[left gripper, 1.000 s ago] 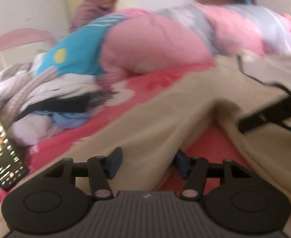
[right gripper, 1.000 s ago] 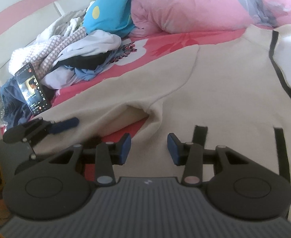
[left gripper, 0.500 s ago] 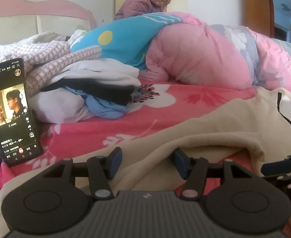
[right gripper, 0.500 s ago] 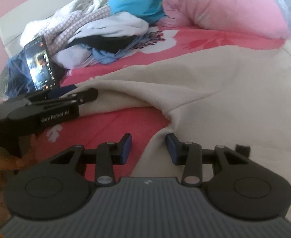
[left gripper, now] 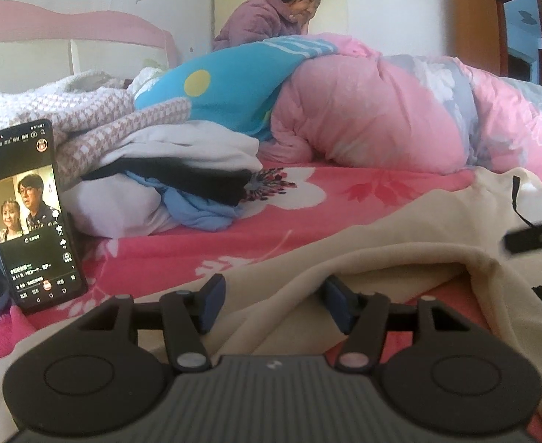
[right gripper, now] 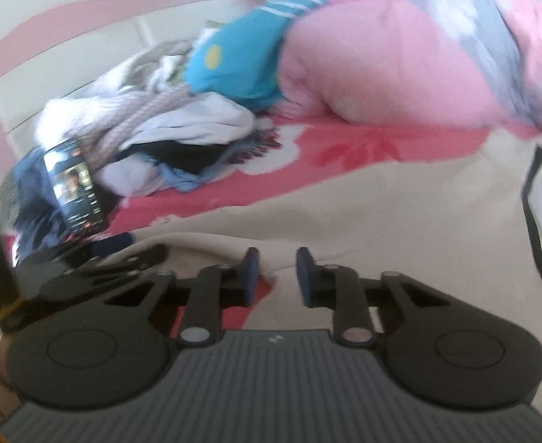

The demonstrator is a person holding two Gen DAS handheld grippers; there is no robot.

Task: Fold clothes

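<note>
The left tongs [left gripper: 271, 304] stand about half open, straddling a raised fold of the cream sweater [left gripper: 400, 258] at the near edge of the bed; cloth lies between the blue pads [left gripper: 212, 301], but they do not seem to press on it. The right tongs [right gripper: 274, 277] are closing, with only a narrow gap left. The sweater's edge sits in that gap, yet the right-wrist view is too blurred to tell whether the pads already pinch it.

The coming move, I judge, turns on this: the sweater lies straight ahead of both tongs, its sleeve running along the near edge of the bed from the left tongs toward the body, which spreads away to the right with black trim [right gripper: 533, 214] along it. Each tongs is already at the cloth. The left is nearer the sleeve end, the right nearer the place where sleeve meets body, where a patch of red sheet [left gripper: 308, 188] shows under the lifted fold. A fold of the sleeve over the body would carry cloth toward the right.

Beyond the sweater, the flowered sheet is bare across the middle of the bed. Toward the left edge a phone [left gripper: 31, 217] stands propped with its screen lit, against a heap of unfolded clothes [left gripper: 153, 170]. Behind it lie a blue blanket [left gripper: 234, 92] and a pink quilt [left gripper: 381, 118] along the far edge. A pink headboard [left gripper: 68, 26], a person [left gripper: 271, 14] in a purple jacket, a pale wall and an open brown door [left gripper: 474, 22] close the room.
</note>
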